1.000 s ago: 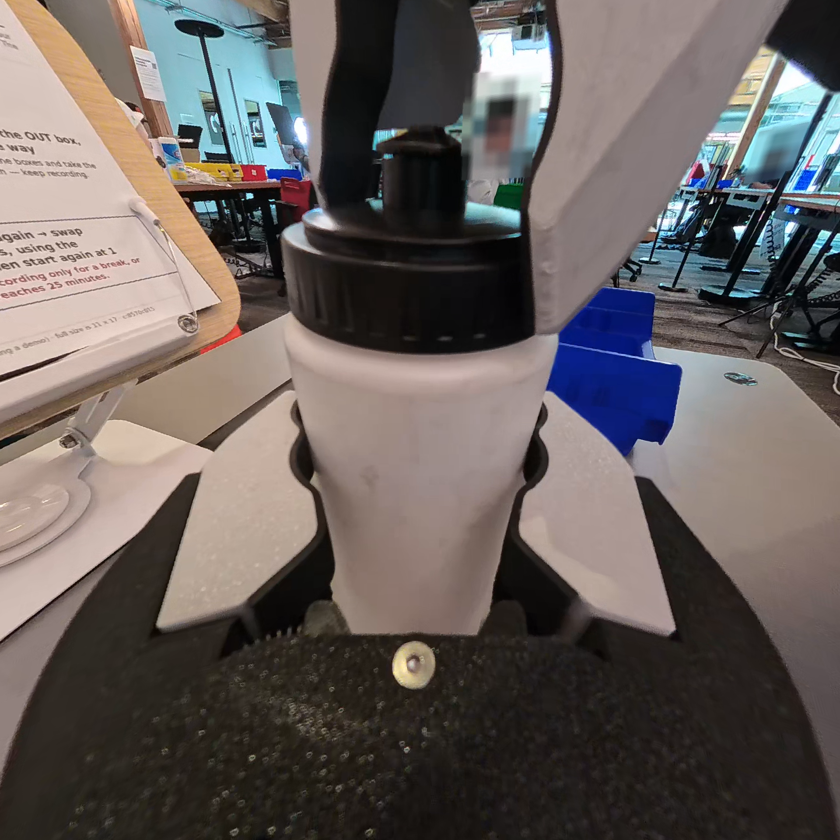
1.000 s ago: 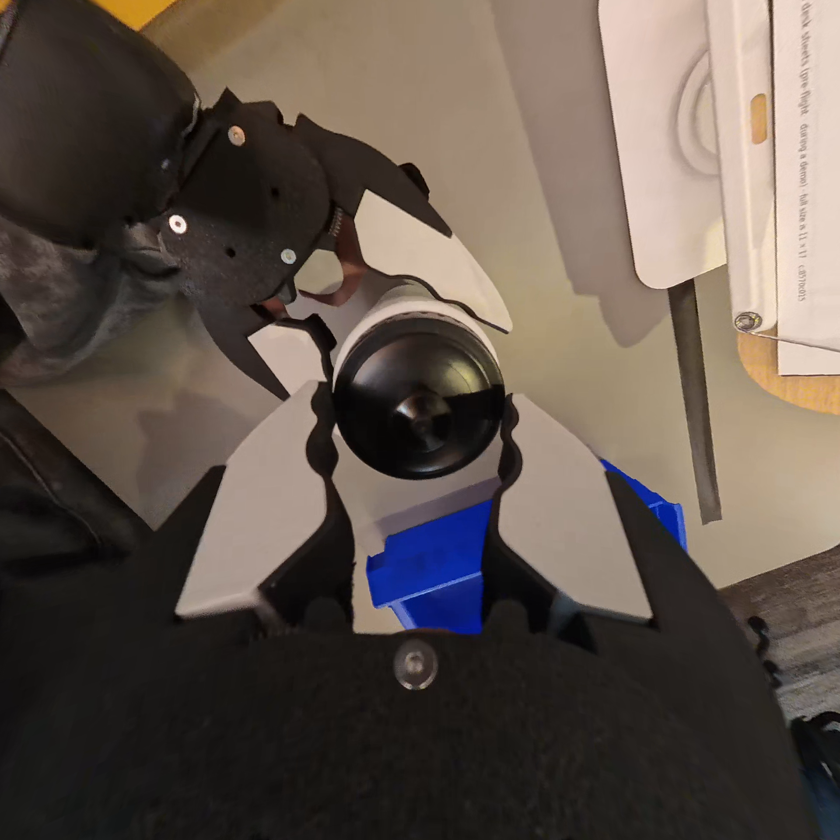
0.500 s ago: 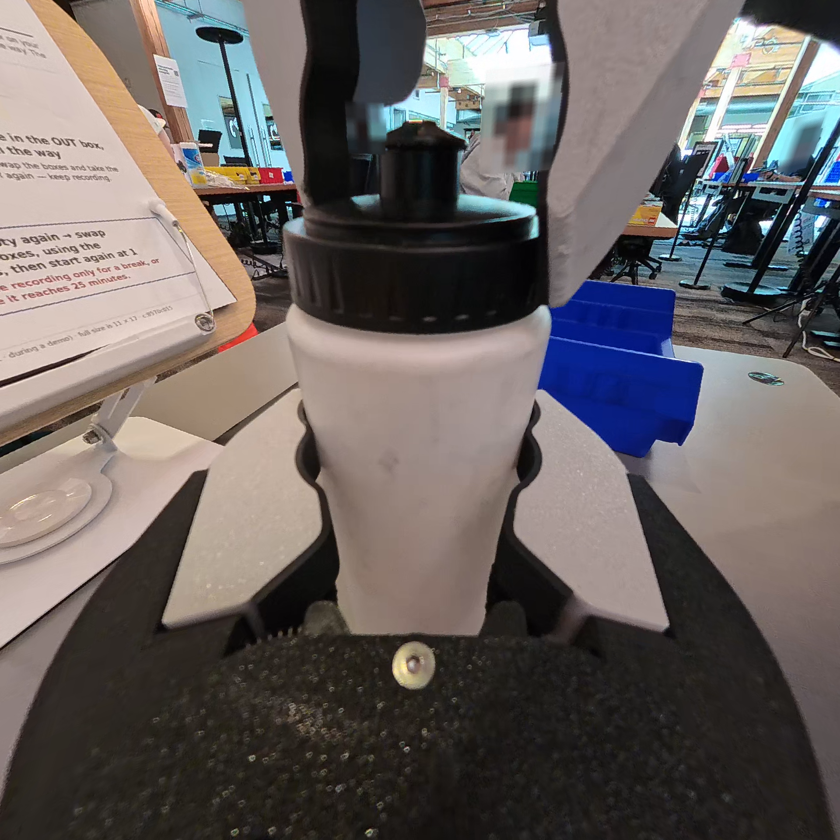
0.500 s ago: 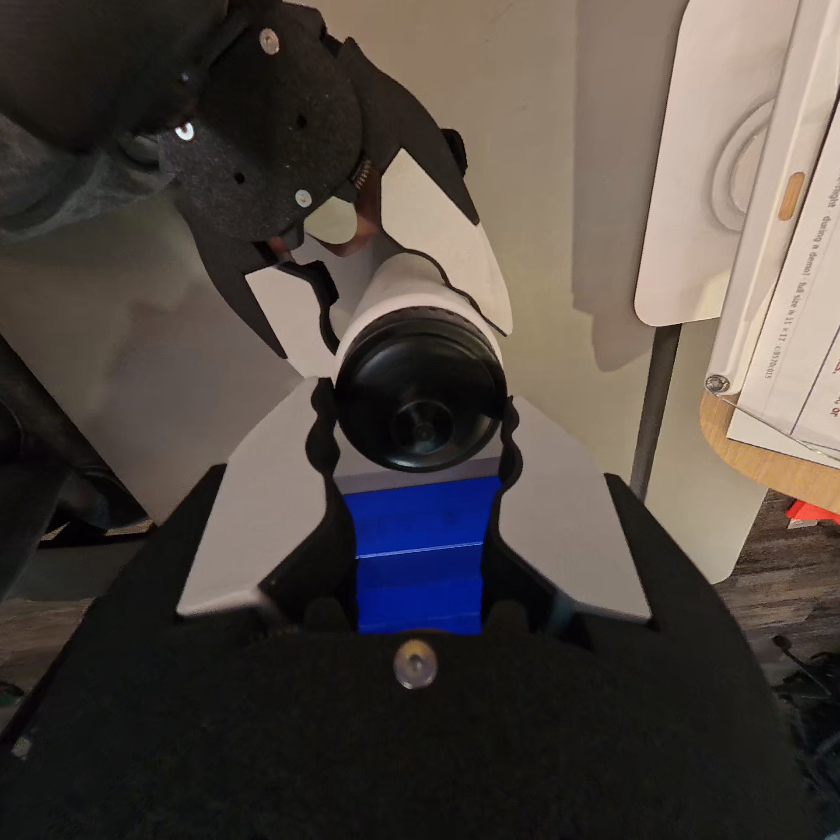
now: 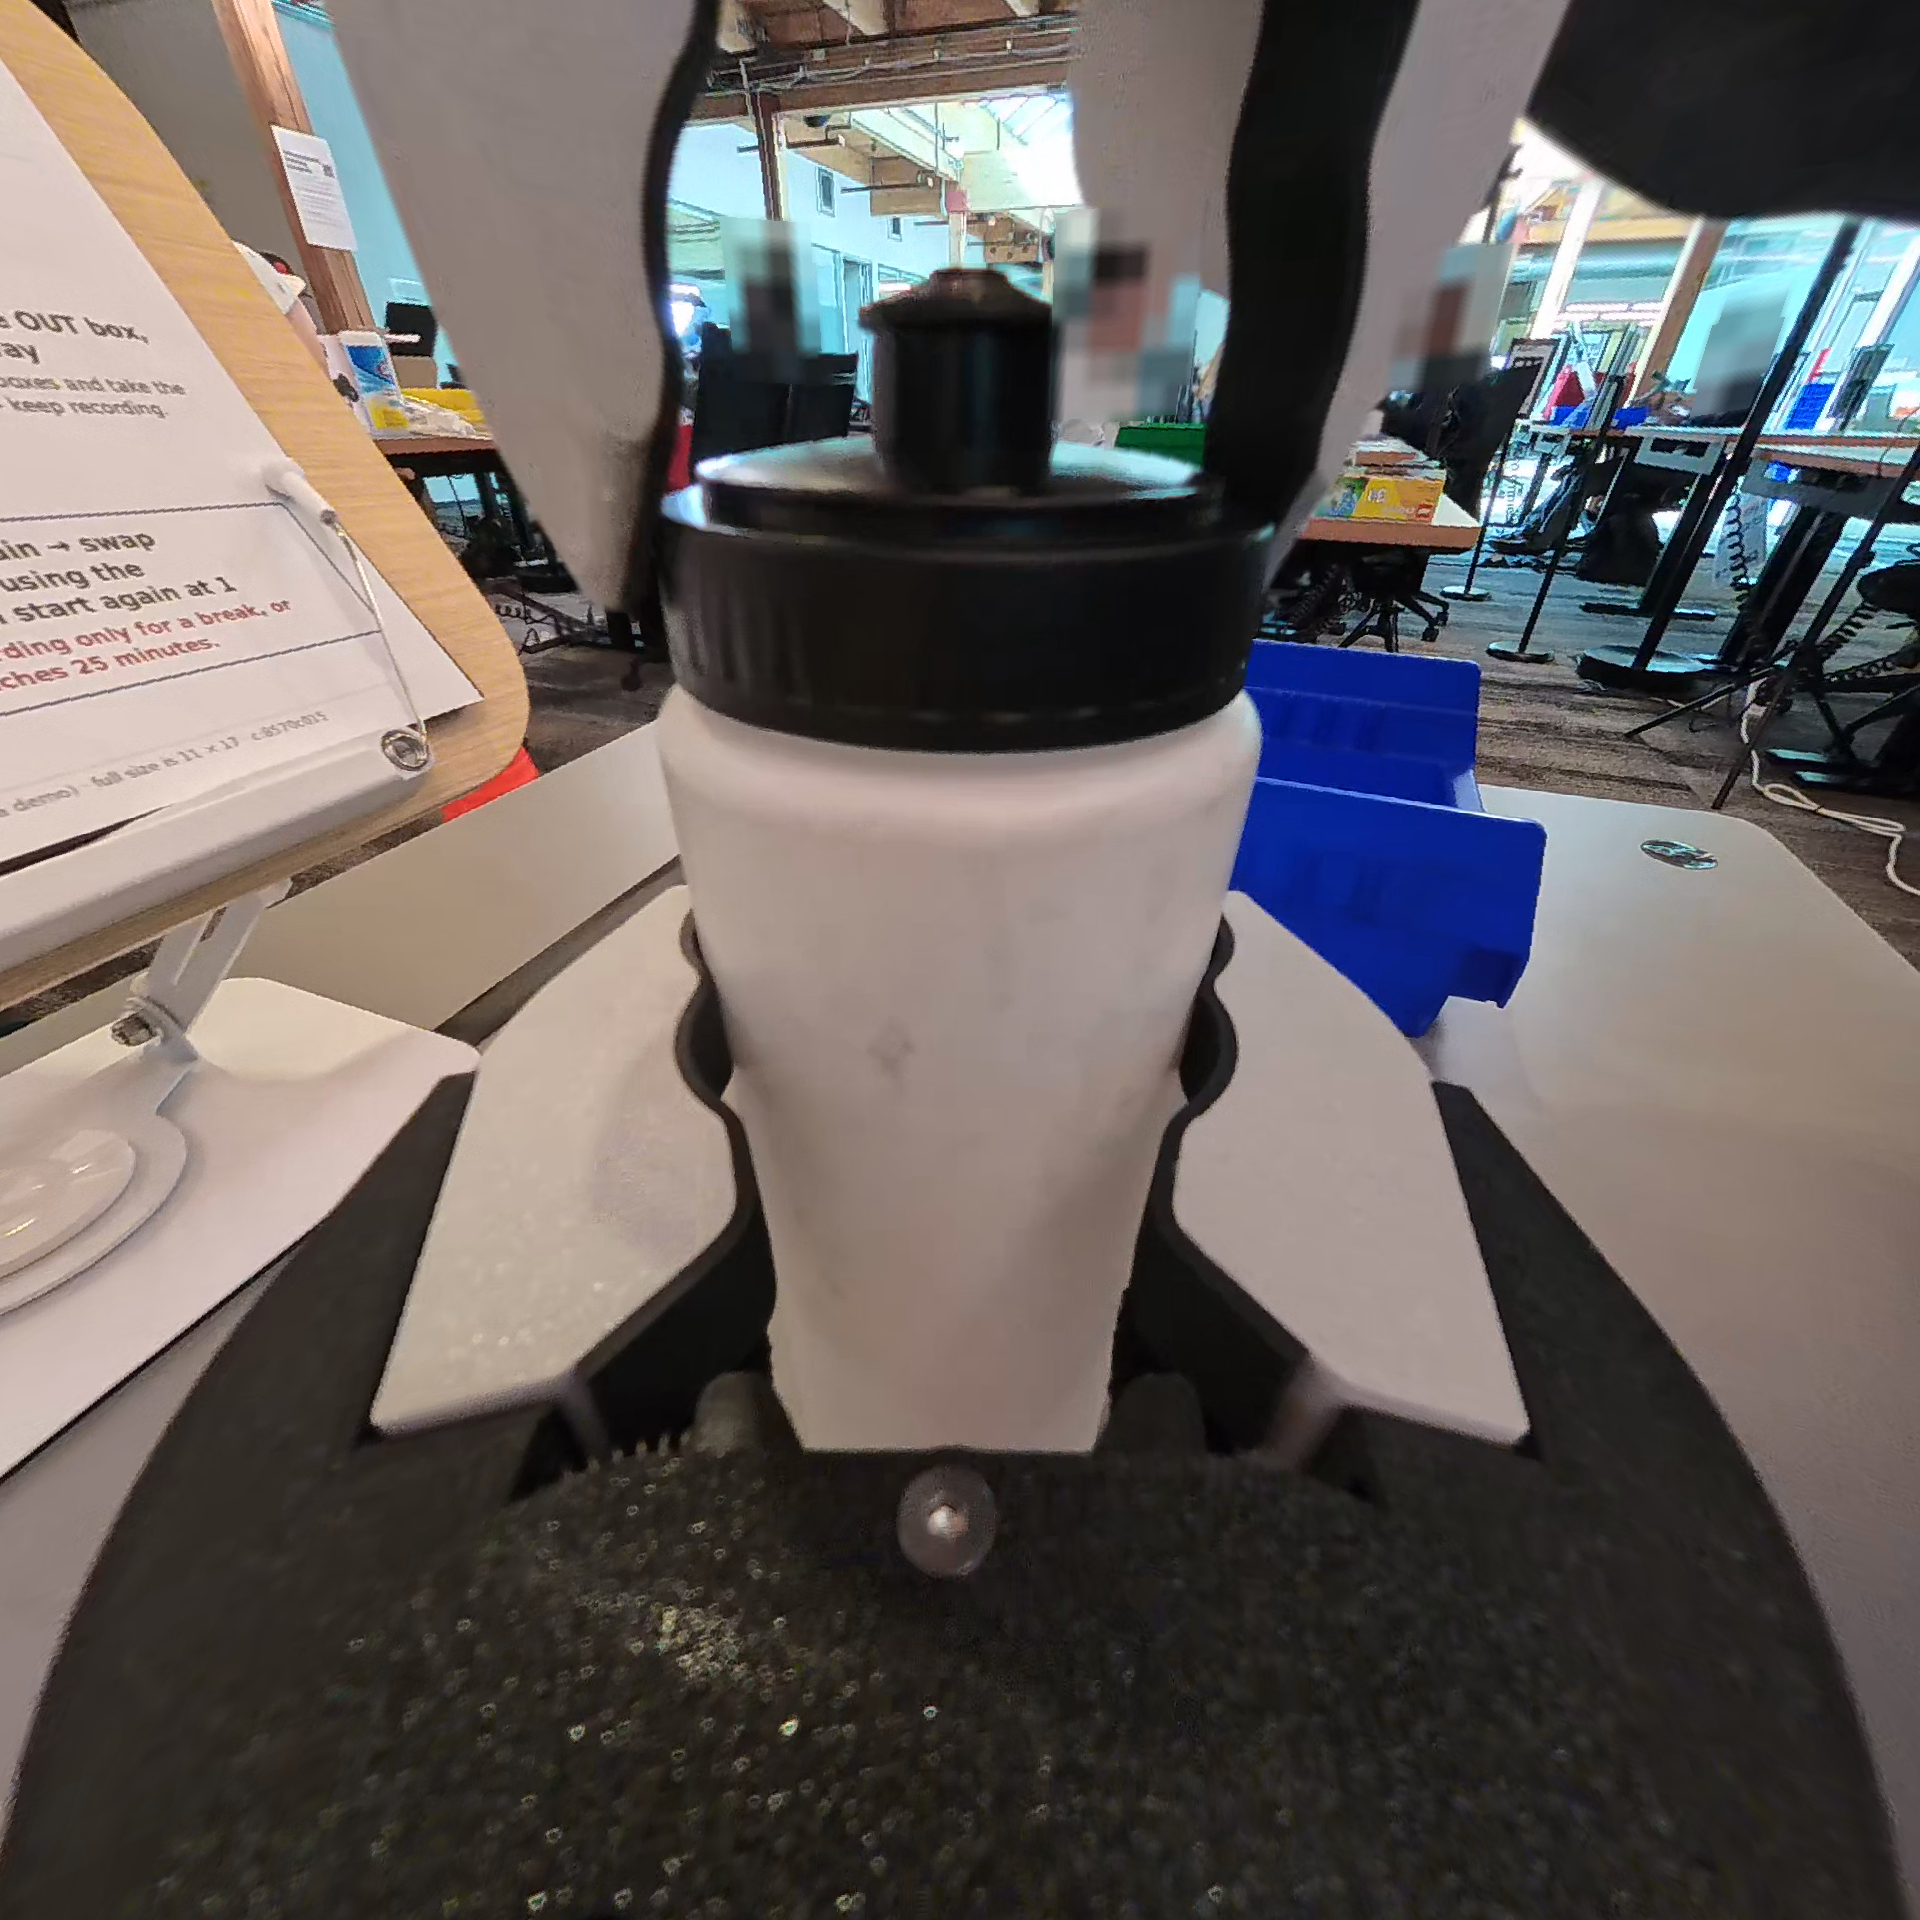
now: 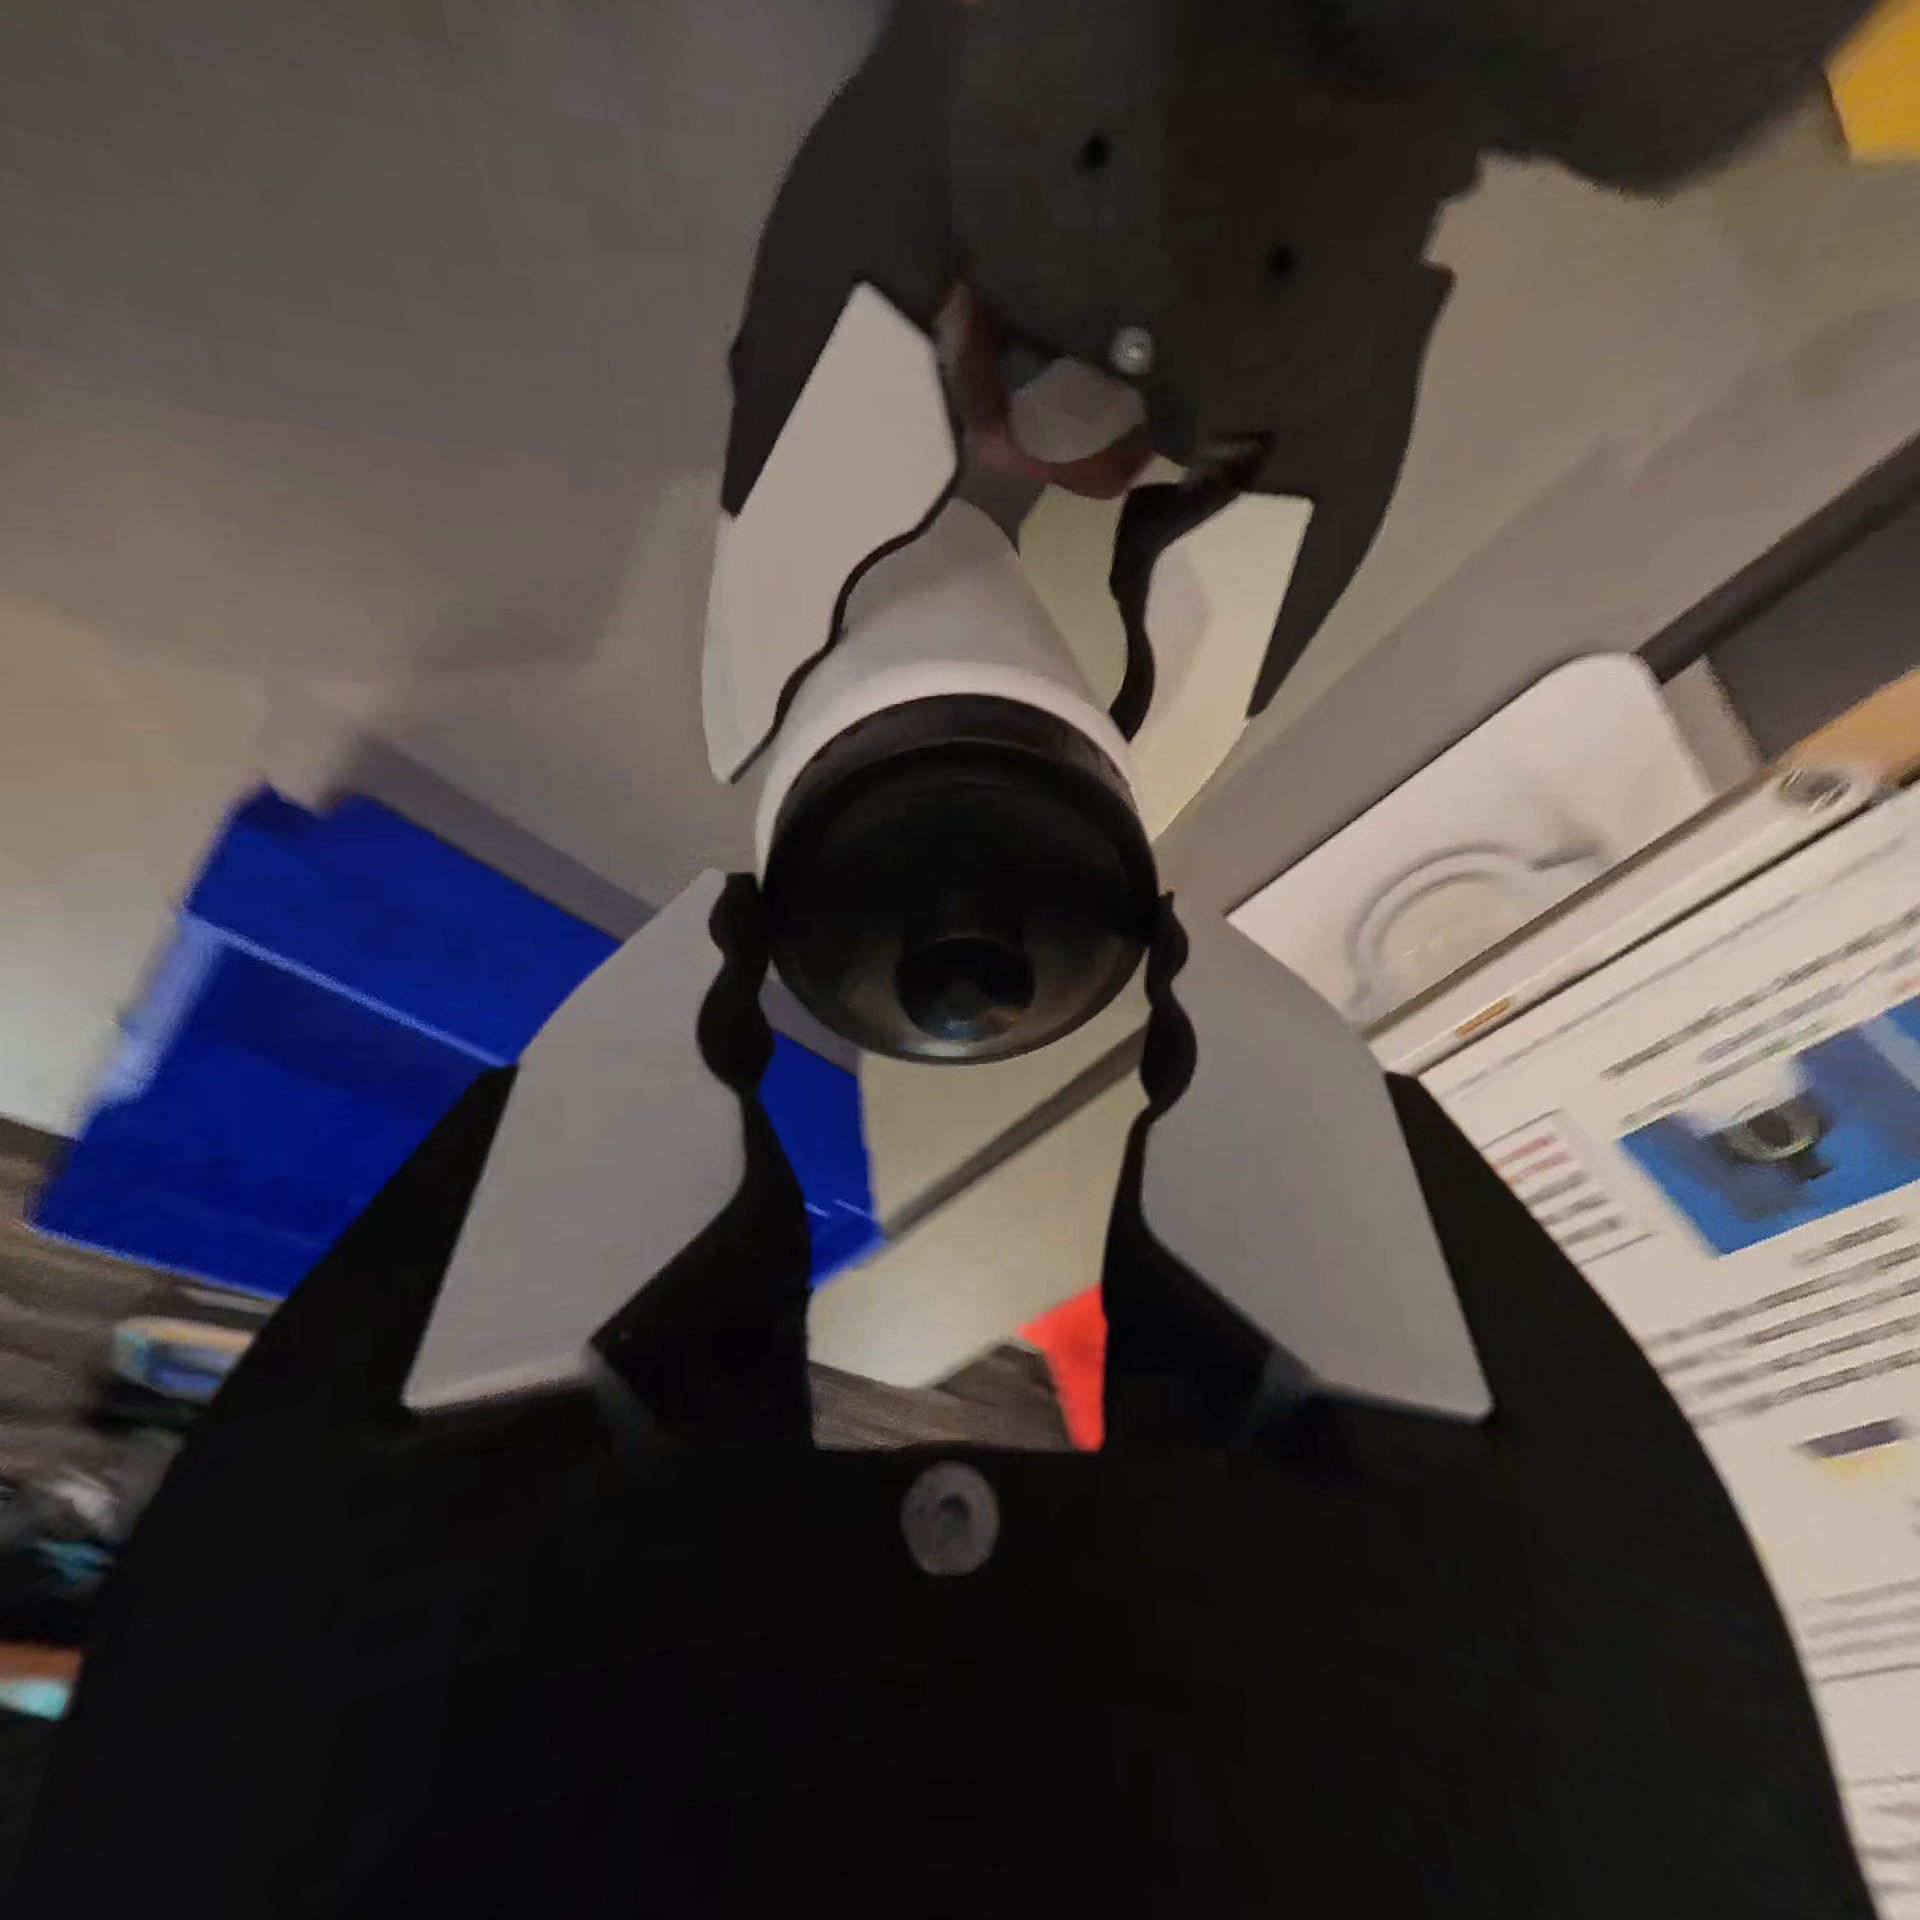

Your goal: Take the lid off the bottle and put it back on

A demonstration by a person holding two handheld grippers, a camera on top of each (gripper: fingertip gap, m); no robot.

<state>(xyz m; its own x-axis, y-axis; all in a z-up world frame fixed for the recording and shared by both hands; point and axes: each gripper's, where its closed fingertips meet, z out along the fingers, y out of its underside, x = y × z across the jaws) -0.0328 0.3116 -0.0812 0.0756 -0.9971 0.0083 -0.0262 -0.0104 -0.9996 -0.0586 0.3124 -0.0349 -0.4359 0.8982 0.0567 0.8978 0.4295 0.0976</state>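
Note:
A white bottle (image 5: pixel 956 997) with a black screw lid (image 5: pixel 961 634) and spout stands upright on the grey table (image 5: pixel 1683 1060). My left gripper (image 5: pixel 956 997) is shut on the bottle's body, below the lid. My right gripper (image 6: pixel 951 925) comes down from above and is shut on the lid (image 6: pixel 956 883), one finger on each side of its rim. In the left wrist view the right gripper's fingers (image 5: pixel 540 343) flank the lid from above. In the right wrist view the left gripper (image 6: pixel 977 623) holds the bottle body (image 6: pixel 935 644) from the far side. The lid sits on the bottle.
A blue bin (image 5: pixel 1371 831) stands on the table just behind and right of the bottle, and also shows in the right wrist view (image 6: pixel 312 1039). A wooden board with printed sheets on a white stand (image 5: pixel 187 582) is at the left. Desks and chairs fill the room behind.
My right gripper has turned around the bottle's axis with the lid in its grip; its view has rotated and is blurred. The left gripper and bottle have stayed nearly still.

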